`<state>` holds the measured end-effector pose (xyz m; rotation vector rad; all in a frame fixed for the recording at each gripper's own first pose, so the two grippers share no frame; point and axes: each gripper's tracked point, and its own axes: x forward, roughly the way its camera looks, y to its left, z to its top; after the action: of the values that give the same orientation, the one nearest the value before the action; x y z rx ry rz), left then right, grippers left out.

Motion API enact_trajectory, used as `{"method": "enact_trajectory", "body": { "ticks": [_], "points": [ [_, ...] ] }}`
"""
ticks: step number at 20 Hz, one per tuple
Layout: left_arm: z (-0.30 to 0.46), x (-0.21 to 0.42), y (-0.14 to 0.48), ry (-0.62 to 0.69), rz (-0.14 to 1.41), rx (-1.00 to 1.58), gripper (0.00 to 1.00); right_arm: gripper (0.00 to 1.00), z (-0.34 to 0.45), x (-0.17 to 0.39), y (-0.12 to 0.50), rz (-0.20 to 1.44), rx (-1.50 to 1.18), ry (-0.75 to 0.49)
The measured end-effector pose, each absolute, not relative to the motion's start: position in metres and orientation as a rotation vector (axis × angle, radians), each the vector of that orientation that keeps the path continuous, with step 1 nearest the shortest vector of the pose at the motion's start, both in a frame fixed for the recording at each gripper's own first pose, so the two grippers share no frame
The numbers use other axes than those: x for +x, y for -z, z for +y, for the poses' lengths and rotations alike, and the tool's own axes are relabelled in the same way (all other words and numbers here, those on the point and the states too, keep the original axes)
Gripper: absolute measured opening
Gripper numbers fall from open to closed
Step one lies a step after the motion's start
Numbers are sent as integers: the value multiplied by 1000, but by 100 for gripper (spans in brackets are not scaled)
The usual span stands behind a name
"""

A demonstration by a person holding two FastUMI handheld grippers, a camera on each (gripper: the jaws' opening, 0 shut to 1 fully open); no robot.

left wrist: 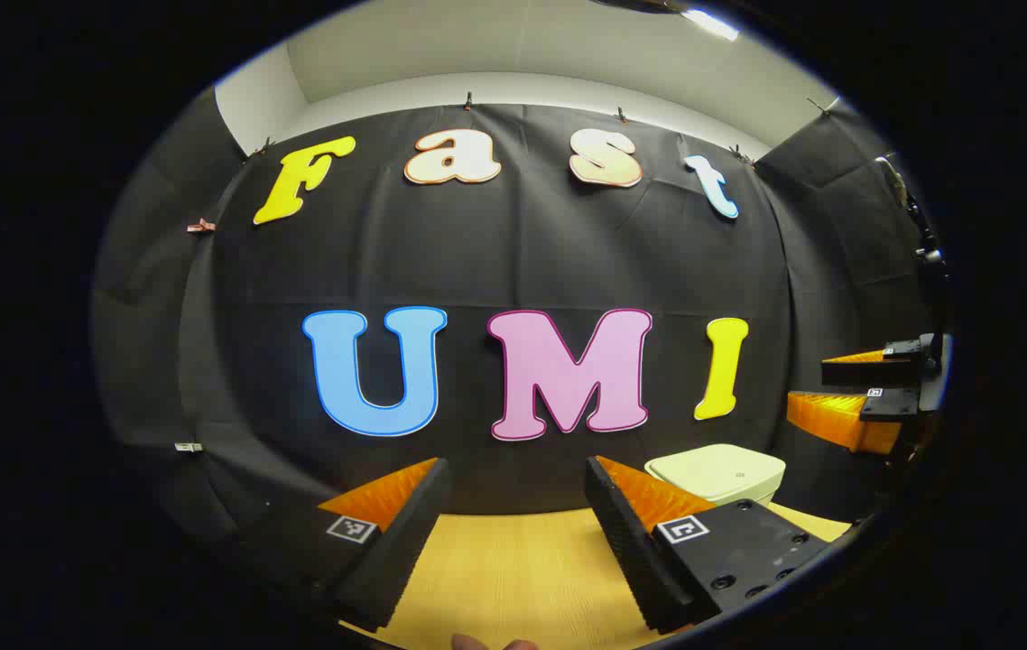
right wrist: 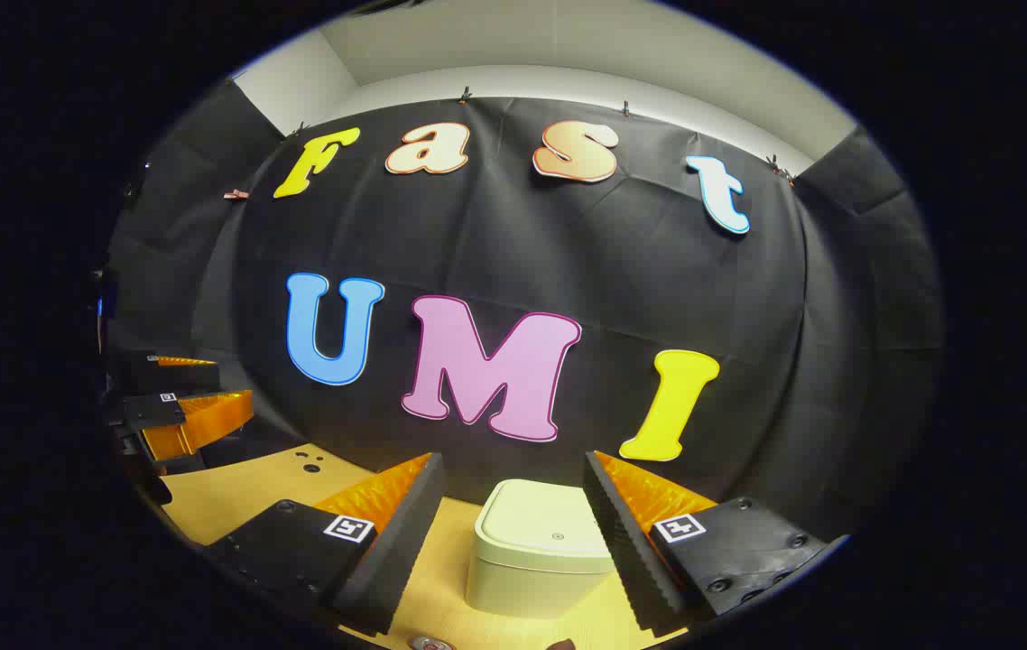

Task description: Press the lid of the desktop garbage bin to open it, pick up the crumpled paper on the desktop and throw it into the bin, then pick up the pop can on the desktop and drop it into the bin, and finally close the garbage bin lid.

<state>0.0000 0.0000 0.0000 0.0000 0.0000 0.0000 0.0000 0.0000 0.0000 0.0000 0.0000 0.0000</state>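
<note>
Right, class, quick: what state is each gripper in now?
Left gripper: open, holding nothing.
Right gripper: open, holding nothing, bin ahead with its lid down.

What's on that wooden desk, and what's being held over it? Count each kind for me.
Bins: 1, lid shut
Grippers: 2, left and right, jaws open on both
Desks: 1
Total: 4
</note>
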Motion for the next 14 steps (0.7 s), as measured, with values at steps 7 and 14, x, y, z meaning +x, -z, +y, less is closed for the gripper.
{"method": "enact_trajectory", "body": {
  "ticks": [7,14],
  "points": [
    [-4,6,1,-4,7,0,97,95,-1,1,0,2,-9,-7],
    [-3,5,4,-8,12,-4,97,95,-1,2,1,7,-4,-9]
  ]
}}
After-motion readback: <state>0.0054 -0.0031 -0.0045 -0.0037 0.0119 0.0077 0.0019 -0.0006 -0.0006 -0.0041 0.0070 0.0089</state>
